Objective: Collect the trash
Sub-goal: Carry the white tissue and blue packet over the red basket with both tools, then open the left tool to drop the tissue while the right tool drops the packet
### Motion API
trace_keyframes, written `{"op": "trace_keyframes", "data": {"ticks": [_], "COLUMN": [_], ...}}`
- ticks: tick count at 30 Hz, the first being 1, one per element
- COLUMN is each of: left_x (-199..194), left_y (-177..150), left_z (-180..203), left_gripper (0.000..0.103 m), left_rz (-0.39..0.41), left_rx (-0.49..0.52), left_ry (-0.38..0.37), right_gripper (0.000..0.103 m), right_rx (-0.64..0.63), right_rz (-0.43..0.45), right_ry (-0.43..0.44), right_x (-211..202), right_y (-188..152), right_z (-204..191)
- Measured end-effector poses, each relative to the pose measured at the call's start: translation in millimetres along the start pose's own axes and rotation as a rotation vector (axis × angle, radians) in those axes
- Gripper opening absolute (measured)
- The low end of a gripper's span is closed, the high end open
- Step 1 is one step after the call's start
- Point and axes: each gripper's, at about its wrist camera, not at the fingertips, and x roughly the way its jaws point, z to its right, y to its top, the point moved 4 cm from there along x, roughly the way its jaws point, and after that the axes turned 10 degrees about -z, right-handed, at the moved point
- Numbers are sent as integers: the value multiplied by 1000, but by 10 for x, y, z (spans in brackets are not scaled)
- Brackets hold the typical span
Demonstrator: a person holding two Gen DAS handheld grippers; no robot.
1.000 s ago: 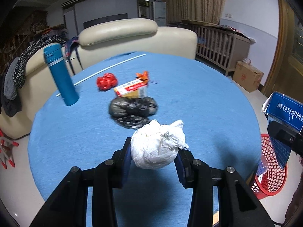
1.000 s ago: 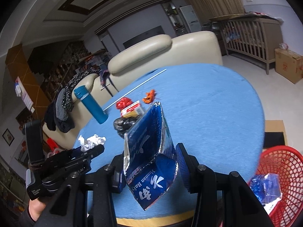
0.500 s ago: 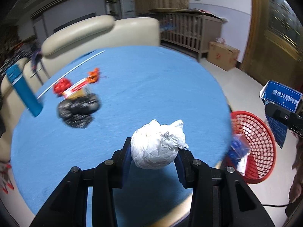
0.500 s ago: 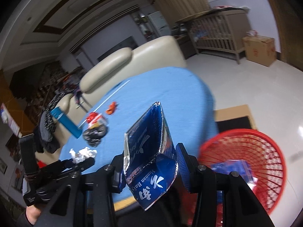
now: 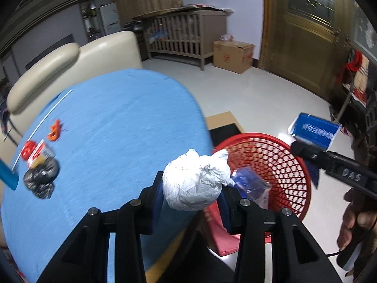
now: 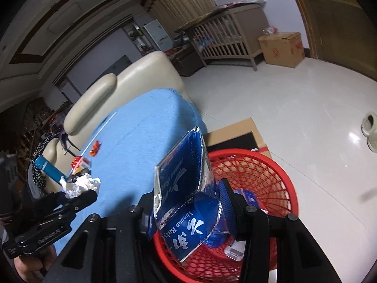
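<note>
- Since a second ago both hand-held grippers have swung away from the middle of the tabletop [image 5: 113, 118] toward its edge; the red basket [image 5: 304, 165] on the floor, earlier at the margin of both views, now lies directly ahead of each.
- The left hand-held gripper [image 5: 192, 188] is clamped on a crumpled ball of white paper [image 5: 193, 184], carried over the tabletop edge just beside the basket rim.
- The right hand-held gripper [image 6: 186, 202] is clamped on an opened blue carton [image 6: 186, 188] with a silver foil lining, held above the basket [image 6: 280, 172] opening.
- Readable writing: the carton shows "Yunnan Bai" in white Latin letters with large white Chinese characters below; the rest is cut off. In the left wrist view, "DAS" is handwritten on the body of the right gripper.
- Basket contents: a blue wrapper [image 5: 249, 181] and a small white item, too unclear to identify.
- Left on the tabletop: a black plastic bag [image 5: 41, 176], a small red-and-white box [image 5: 37, 153] with unreadable print, a red lump [image 5: 27, 149], an orange scrap [image 5: 54, 133], a blue bottle [image 6: 48, 168] and a thin white rod [image 5: 44, 120].
- A cardboard box [image 5: 233, 55] stands on the floor by a wooden crib [image 5: 183, 36].
</note>
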Motion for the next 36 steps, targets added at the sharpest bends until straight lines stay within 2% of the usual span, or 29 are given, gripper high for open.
{"op": "trace_keyframes", "data": {"ticks": [12,15,16,17,19,28,30,31,33,36], "left_x": [248,322,358,383,422,557,591,620,672,699], "left_y": [145,152,153,152,154,114,100,98,89,62], "left_z": [487,552,580,593,617,756,800,832,865,863], "left_gripper": [43,43,43,43,43,45,50,63,79,80], "left_rz": [-45,-59,-66,-73,-82,-114,-130,-144,-165,-177], "left_rx": [88,100,103,104,102,128,133,135,145,158], "left_ry": [-38,-45,-48,-52,-60,-88,-115,-130,-117,-96], "right_gripper": [49,54,61,68,71,71,72,74,76,79], "right_rx": [86,112,124,132,140,220,236,244,261,270], "right_rz": [-86,-113,-124,-125,-115,-26,-7,2,20,33], "right_ry": [-31,-51,-49,-47,-49,-40,-37,-38,-42,-45], "right_x": [210,267,284,283,260,-44,-119,-149,-218,-272], "right_y": [-188,-225,-236,-243,-242,-91,-58,-42,-22,24], "right_z": [463,546,581,604,635,745,758,758,752,748]}}
